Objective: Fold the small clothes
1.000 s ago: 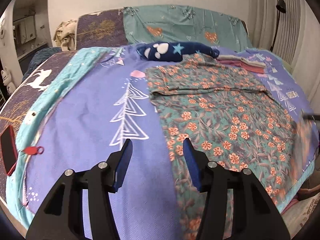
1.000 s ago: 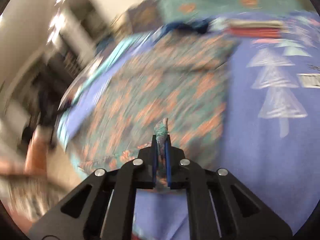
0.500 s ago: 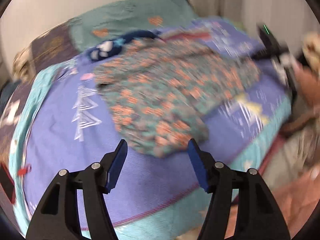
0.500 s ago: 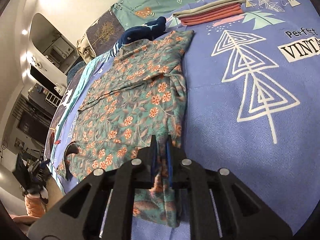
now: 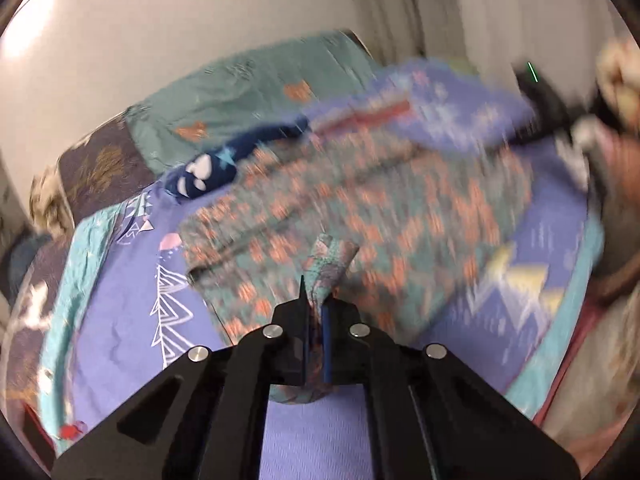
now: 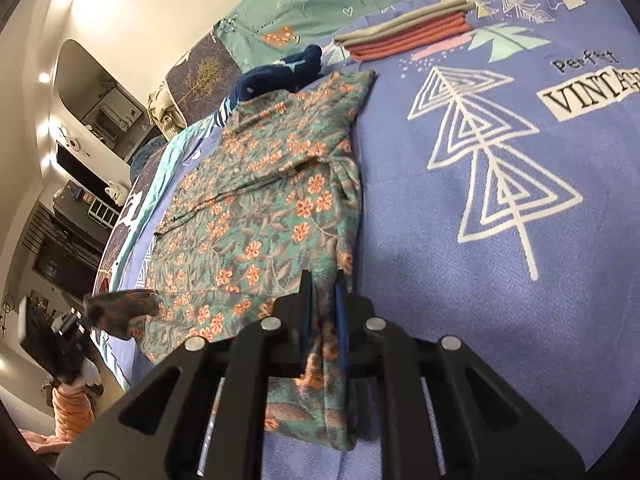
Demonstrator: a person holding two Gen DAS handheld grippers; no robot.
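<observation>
**Both grippers pinch the near edge of a floral garment on a bed**

At far left of the right wrist view, the left gripper [image 6: 86,312] is clamped on a lifted corner of the floral garment [image 6: 260,208]. The garment lies spread across a purple bedspread [image 6: 460,280] printed with white triangle trees. Right of that corner, the right gripper [image 6: 323,320] is nipped on the garment's bunched near edge. Beyond it lie a navy plush toy [image 6: 280,76] and, further right, a stack of folded clothes [image 6: 408,32]. The left wrist view is motion-blurred.
</observation>
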